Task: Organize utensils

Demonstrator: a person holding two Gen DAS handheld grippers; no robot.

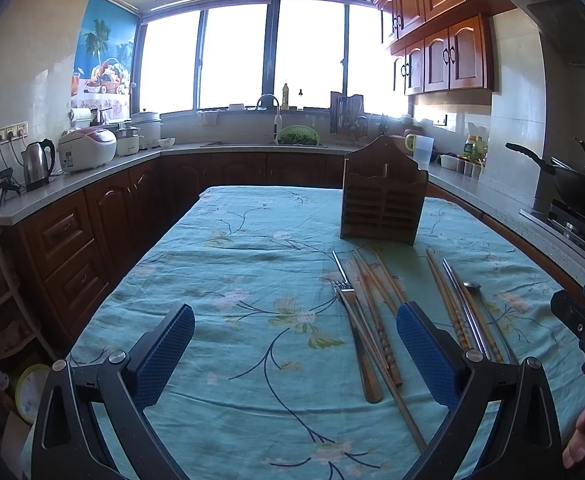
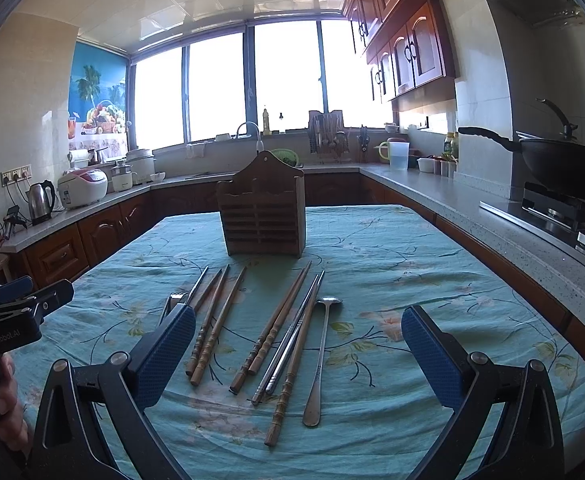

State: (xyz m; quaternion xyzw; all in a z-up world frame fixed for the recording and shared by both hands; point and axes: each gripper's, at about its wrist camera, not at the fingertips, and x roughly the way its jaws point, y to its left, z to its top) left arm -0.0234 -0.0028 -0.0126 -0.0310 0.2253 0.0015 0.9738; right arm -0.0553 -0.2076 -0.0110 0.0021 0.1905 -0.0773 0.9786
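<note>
Table (image 2: 432, 264) under a teal floral cloth; kitchen counters all round. Wooden holder (image 2: 263, 216) stands upright toward the far end, slatted front facing the cameras. It looks empty from here, though its top openings are not visible.

Utensils lie loose on the cloth just in front of the holder, roughly parallel, handles toward the near edge. From the right wrist view, left to right: fork (image 2: 174, 301), partly hidden behind the left pad; wooden chopsticks (image 2: 208, 332) in a close pair; a second wooden pair (image 2: 270, 338); metal chopsticks (image 2: 288, 344) crossing one more wooden stick; spoon (image 2: 319, 360) lying alone on the right.

Left gripper (image 1: 294, 354): fingers spread wide, nothing between them, above the cloth near the fork (image 1: 346, 294). Right gripper (image 2: 298, 354): fingers also spread wide, empty, framing the chopsticks and spoon.

Handling, as judged: all pieces light, stiff and thin, lying flat on soft cloth. The metal chopsticks and spoon are likely slick and prone to roll or slip from a pinch; the wooden sticks should grip better. The turned, ridged handle sections offer the surest hold. Mid-shaft to handle end seems the best place, leaving the tips free to drop into the holder. The cloth may bunch under a low pinch. The crossed sticks could be dragged along together.
</note>
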